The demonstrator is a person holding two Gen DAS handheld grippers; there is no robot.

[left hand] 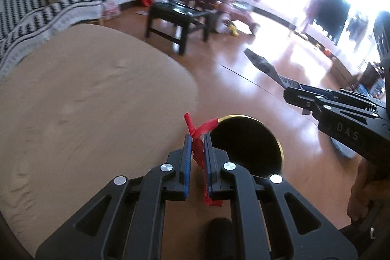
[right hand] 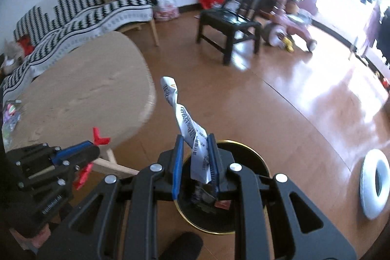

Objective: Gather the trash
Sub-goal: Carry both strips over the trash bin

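1. At the far left stands a sofa (right hand: 80, 4) under a black-and-white zigzag cover, against the white wall.
2. In front of it is the round, pale wooden worktop (right hand: 80, 89); a few small scraps (right hand: 11, 113) lie at its left edge in my right wrist view.
3. My left tool (left hand: 198, 138) is pressed together on a red wrapper (left hand: 198, 130), which sticks out twisted beyond the blue pads and hangs below them too. It sits over the worktop's edge, just beside the bin.
4. In the right wrist view the same left tool (right hand: 93, 146) shows at the lower left, its red wrapper (right hand: 100, 137) poking from the tip.
5. The bin (left hand: 246, 143) is round and black with a gold rim, standing on the wooden floor (left hand: 243, 79) just right of the worktop. Some scraps already lie inside it.
6. My right tool (right hand: 195, 145) pinches a crumpled white printed wrapper (right hand: 187, 123), which rises above the pads; the tool is directly above the bin (right hand: 253, 155).
7. Further back stands a dark stool (right hand: 229, 18), with a pink ride-on toy (right hand: 290, 23) beside it.
8. At the far right a white ring (right hand: 373, 182) lies on the floor.
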